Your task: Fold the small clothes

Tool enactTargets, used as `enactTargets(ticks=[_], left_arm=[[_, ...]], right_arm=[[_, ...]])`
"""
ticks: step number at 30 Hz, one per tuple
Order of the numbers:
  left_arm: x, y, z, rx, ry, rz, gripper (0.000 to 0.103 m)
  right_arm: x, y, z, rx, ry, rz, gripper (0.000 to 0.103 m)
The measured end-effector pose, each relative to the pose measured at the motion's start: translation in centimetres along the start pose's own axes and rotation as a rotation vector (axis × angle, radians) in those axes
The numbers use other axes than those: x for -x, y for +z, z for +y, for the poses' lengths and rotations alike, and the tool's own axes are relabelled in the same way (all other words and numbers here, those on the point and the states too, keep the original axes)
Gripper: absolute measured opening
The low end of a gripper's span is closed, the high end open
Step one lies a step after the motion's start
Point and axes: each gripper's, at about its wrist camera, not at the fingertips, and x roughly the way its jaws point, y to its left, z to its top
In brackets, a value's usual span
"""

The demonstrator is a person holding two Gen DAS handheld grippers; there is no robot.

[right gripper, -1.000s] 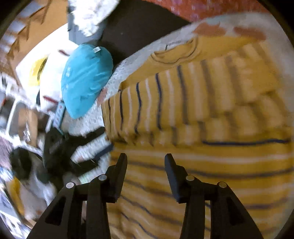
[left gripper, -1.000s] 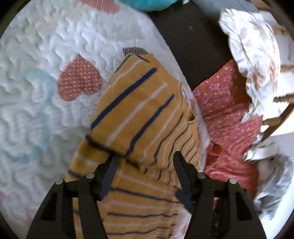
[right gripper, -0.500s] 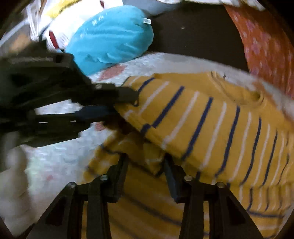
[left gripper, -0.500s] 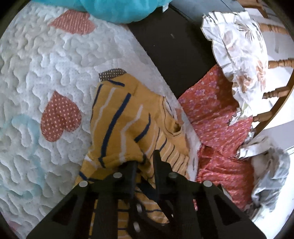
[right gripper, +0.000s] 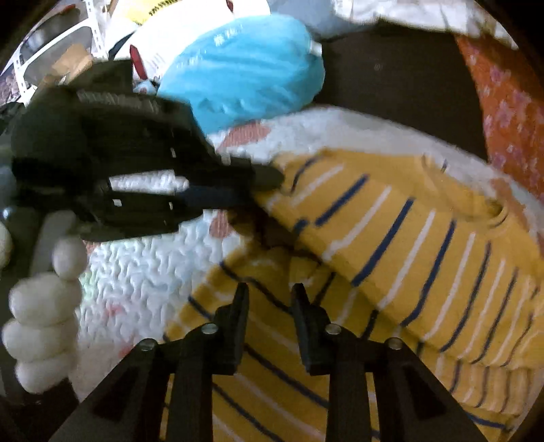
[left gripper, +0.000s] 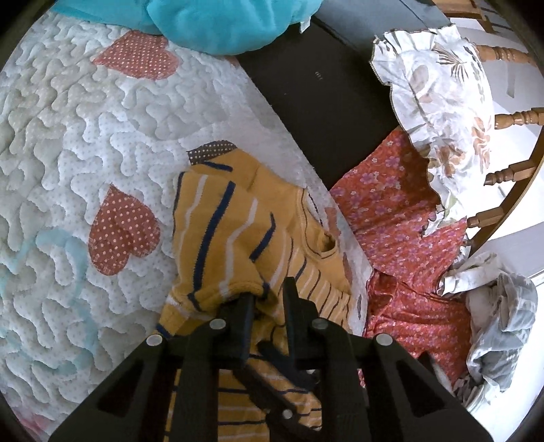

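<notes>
The left gripper (left gripper: 268, 299) fingers had just closed on a fold of the mustard-yellow, navy-and-white striped knit top (left gripper: 224, 244), its length running ahead of them across the white quilted bed cover (left gripper: 102, 136), while the right gripper (right gripper: 268, 299) fingers, narrowed but apart with no clear pinch visible, sat just beside on the same cloth

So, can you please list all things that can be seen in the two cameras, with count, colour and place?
shirt: 1, yellow with navy and white stripes, on the quilt, one end lifted
quilt: 1, white with red hearts, under the shirt
pillow: 1, turquoise, far edge of the quilt
red cloth: 1, red floral, right of the quilt
white cloth: 1, white floral, on the chair
chair: 1, wooden, far right
grey cloth: 1, grey-white, lower right
left gripper: black, shut on the shirt
right gripper: black, over the shirt
hand: 1, white glove, holds the left gripper
</notes>
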Motion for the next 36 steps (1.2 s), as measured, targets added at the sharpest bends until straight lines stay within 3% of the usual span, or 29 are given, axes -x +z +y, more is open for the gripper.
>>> enactTargets(ticks=[2, 5, 6, 8, 11, 15, 18, 19, 20, 22, 24, 28, 33, 36], left_arm=[[0.0, 0.0, -0.2, -0.003, -0.002, 0.0, 0.014], [0.0, -0.1, -0.2, -0.005, 0.001, -0.003, 0.014], [0.1, -0.1, -0.3, -0.005, 0.002, -0.005, 0.014], [0.3, 0.0, -0.3, -0.003, -0.002, -0.01, 0.014], [0.5, 0.1, -0.3, 0.0, -0.011, -0.011, 0.014], [0.8, 0.2, 0.1, 0.007, -0.013, -0.008, 0.014], [0.9, 0.2, 0.2, 0.015, -0.006, -0.005, 0.014], [1.0, 0.2, 0.4, 0.019, -0.004, -0.006, 0.014], [1.0, 0.2, 0.4, 0.022, -0.001, -0.006, 0.014], [1.1, 0.1, 0.6, 0.028, 0.008, -0.005, 0.014], [1.1, -0.3, 0.5, 0.024, 0.033, 0.001, 0.014], [1.3, -2.2, -1.8, -0.063, 0.093, -0.002, 0.014], [-0.5, -6.0, -5.4, -0.23, 0.011, 0.103, 0.014], [-3.4, -6.1, -4.4, -0.226, 0.129, 0.141, 0.014]], right_arm=[[-0.1, 0.6, 0.4, 0.013, -0.054, -0.032, 0.054], [-3.1, 1.6, 0.3, 0.001, -0.153, 0.007, 0.06], [-4.4, 1.6, 0.1, -0.013, -0.166, 0.026, 0.058], [-5.0, 1.7, -0.6, -0.049, -0.17, 0.006, 0.017], [-5.1, 2.1, -1.5, -0.115, -0.118, -0.012, 0.014], [-4.0, 1.0, 0.3, 0.02, -0.041, 0.003, 0.015], [-3.7, -0.5, 1.8, 0.126, 0.012, 0.035, 0.034], [-3.5, -0.9, 1.9, 0.134, 0.034, 0.048, 0.05], [-3.2, -1.1, 2.0, 0.135, 0.053, 0.056, 0.057], [-1.9, -1.3, 2.1, 0.128, 0.071, 0.049, 0.058], [-0.3, -1.2, 1.5, 0.074, 0.091, 0.034, 0.058], [2.2, -2.1, -2.2, -0.098, 0.028, 0.035, 0.056], [4.4, -5.2, -9.5, -0.297, -0.061, 0.034, 0.056], [6.5, -7.3, -13.8, -0.444, -0.134, 0.012, 0.056]])
